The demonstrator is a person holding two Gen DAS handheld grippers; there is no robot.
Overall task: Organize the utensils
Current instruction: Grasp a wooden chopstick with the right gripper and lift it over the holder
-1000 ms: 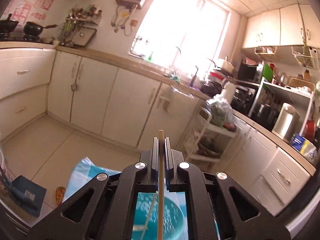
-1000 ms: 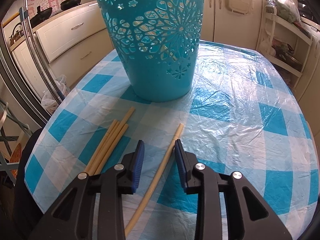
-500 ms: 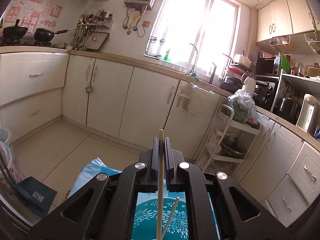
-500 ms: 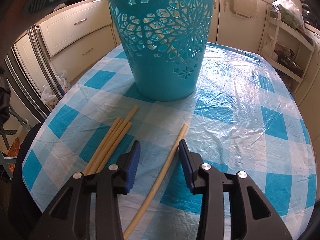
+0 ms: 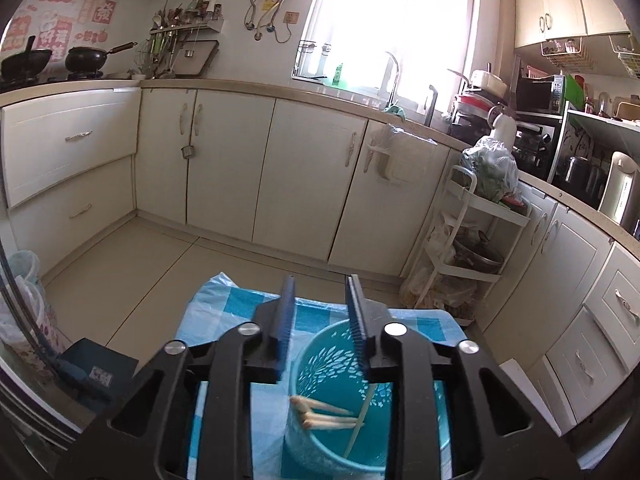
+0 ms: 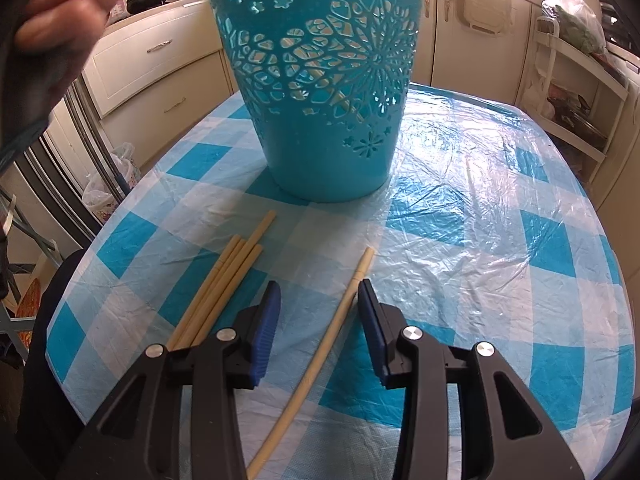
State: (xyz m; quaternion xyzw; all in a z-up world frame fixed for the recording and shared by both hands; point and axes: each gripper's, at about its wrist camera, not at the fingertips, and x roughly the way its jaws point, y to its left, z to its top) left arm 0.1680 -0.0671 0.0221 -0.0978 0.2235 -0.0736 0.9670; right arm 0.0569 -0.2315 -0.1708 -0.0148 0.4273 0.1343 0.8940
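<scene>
A teal cut-out basket (image 6: 320, 92) stands on the blue-checked table (image 6: 500, 208). In the left wrist view I look down into the basket (image 5: 320, 440); several wooden chopsticks (image 5: 324, 414) lie inside. My left gripper (image 5: 320, 300) is open and empty above the basket's rim. My right gripper (image 6: 319, 300) is open low over the table, jaws on either side of a single chopstick (image 6: 320, 356). A bundle of several chopsticks (image 6: 220, 288) lies just left of it.
The person's hand (image 6: 52, 20) shows at the upper left of the right wrist view. Kitchen cabinets (image 5: 280, 172) and a white rack cart (image 5: 472, 240) stand beyond the table. A chair back (image 6: 80, 128) is at the table's left edge.
My left gripper opened and let go of the chopstick, which now lies in the basket. My right gripper moved slightly forward around the single chopstick and stays open.
</scene>
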